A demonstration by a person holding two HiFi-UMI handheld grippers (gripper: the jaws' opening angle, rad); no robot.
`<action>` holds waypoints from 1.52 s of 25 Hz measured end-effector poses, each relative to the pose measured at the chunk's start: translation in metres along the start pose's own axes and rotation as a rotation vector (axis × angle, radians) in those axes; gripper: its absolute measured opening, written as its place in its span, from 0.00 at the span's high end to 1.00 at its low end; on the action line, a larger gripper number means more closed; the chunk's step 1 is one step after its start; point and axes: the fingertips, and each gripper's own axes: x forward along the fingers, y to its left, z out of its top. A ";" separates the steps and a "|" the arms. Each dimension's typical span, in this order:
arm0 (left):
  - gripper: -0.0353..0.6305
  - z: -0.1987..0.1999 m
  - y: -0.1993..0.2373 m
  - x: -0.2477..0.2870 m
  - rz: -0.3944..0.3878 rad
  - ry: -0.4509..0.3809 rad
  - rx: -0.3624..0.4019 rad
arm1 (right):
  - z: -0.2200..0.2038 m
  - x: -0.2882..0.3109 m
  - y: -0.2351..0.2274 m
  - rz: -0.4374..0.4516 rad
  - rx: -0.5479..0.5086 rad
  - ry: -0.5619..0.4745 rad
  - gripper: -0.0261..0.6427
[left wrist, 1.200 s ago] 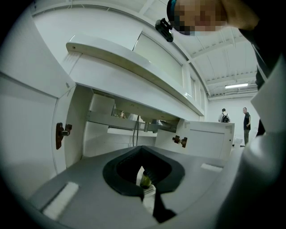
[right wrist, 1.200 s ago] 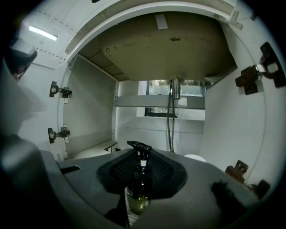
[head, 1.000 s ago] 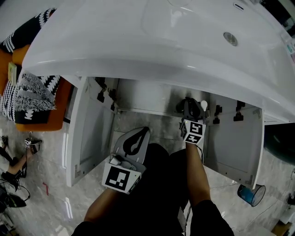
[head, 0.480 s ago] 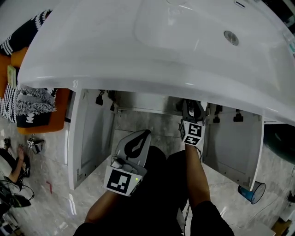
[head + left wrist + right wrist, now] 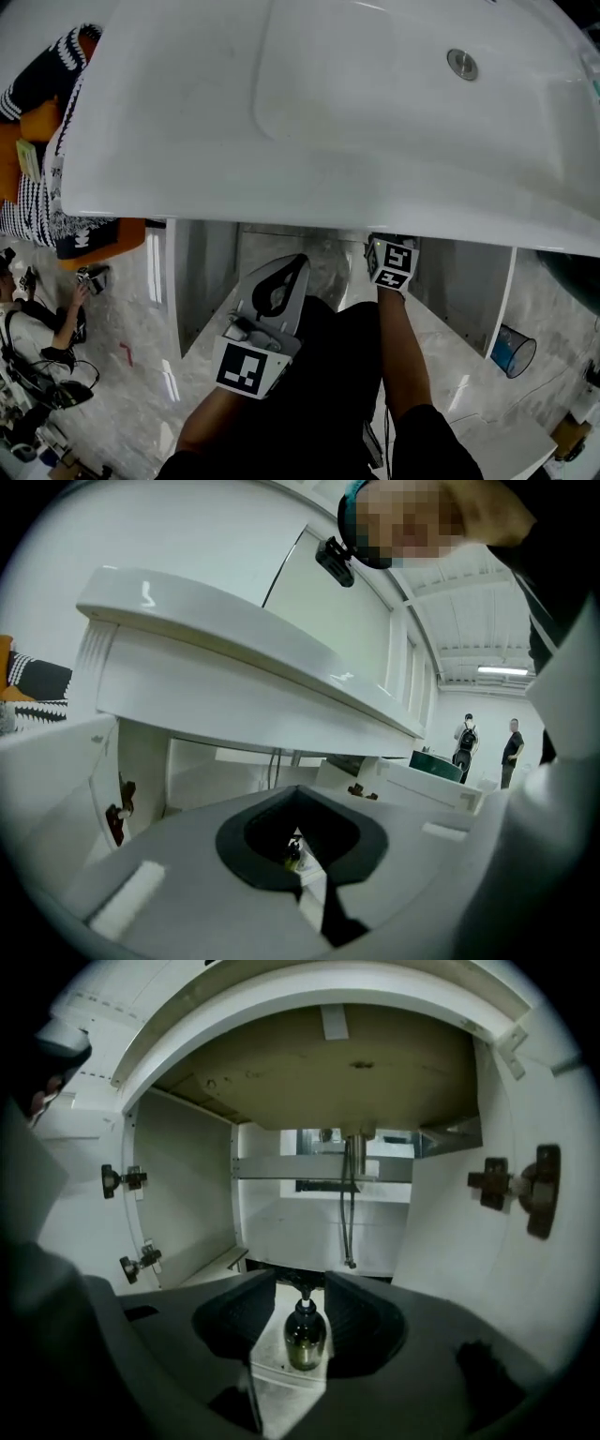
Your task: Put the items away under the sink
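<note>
One dark bottle [image 5: 305,1337] stands free between the right gripper's [image 5: 300,1279] spread jaws.

Grey left gripper [image 5: 296,262], right gripper [image 5: 302,1283]; black-padded jaws, black-and-white marker cubes [image 5: 246,366], black clothing [image 5: 328,394].

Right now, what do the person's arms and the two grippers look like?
The left gripper and the right gripper are grey with black-lined jaws, and each carries a cube with black-and-white square markers. The forearms are bare, with no sleeve in view; the clothing below them is black.
</note>
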 end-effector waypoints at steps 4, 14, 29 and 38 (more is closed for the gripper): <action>0.94 0.043 -0.019 -0.014 -0.024 0.026 -0.001 | 0.027 -0.034 0.002 -0.005 0.017 0.054 0.71; 0.94 0.170 -0.078 -0.062 -0.061 0.064 -0.016 | 0.109 -0.121 0.020 0.035 0.039 0.192 0.71; 0.94 0.284 -0.155 -0.147 -0.148 0.011 0.067 | 0.235 -0.284 0.042 0.006 0.137 0.200 0.86; 0.94 0.312 -0.225 -0.195 -0.290 0.031 0.108 | 0.328 -0.392 0.025 -0.070 0.237 0.105 0.94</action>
